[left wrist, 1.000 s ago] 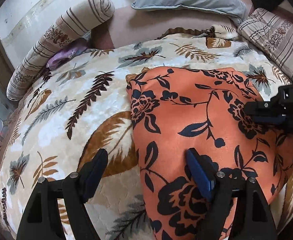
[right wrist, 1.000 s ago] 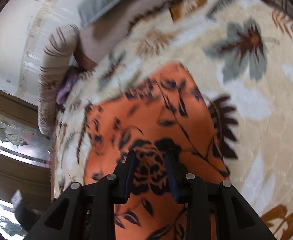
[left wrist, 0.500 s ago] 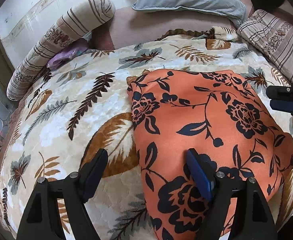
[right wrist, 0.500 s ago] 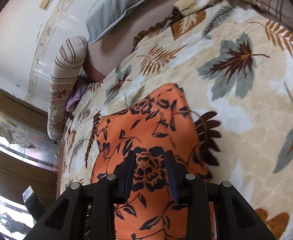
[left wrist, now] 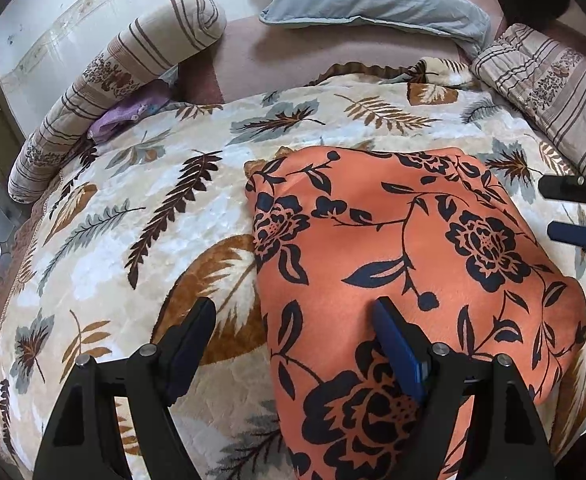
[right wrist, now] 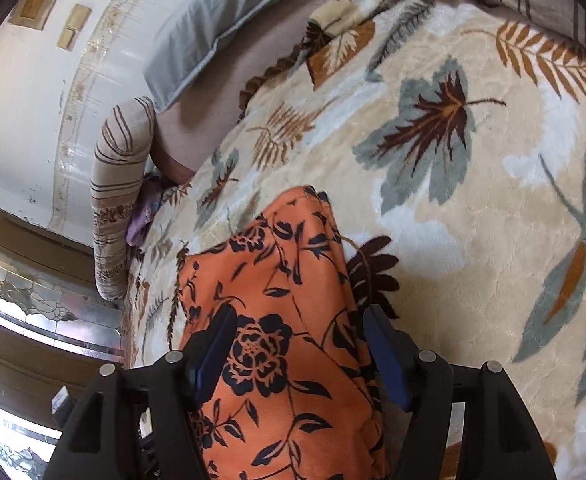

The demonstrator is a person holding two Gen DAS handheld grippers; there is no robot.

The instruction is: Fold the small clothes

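One orange floral garment (left wrist: 405,264) is being left folded on the leaf-print blanket (left wrist: 141,216). Nothing is being gripped: the left gripper (left wrist: 297,344) is being held open over its near-left edge, while the right gripper (right wrist: 297,344), just opened, is being kept above its right edge.

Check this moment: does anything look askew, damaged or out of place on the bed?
Nothing damaged. The orange floral garment lies folded but slightly skewed on the leaf-print blanket. A small purple cloth sits wedged beside the striped bolster, away from the folding.
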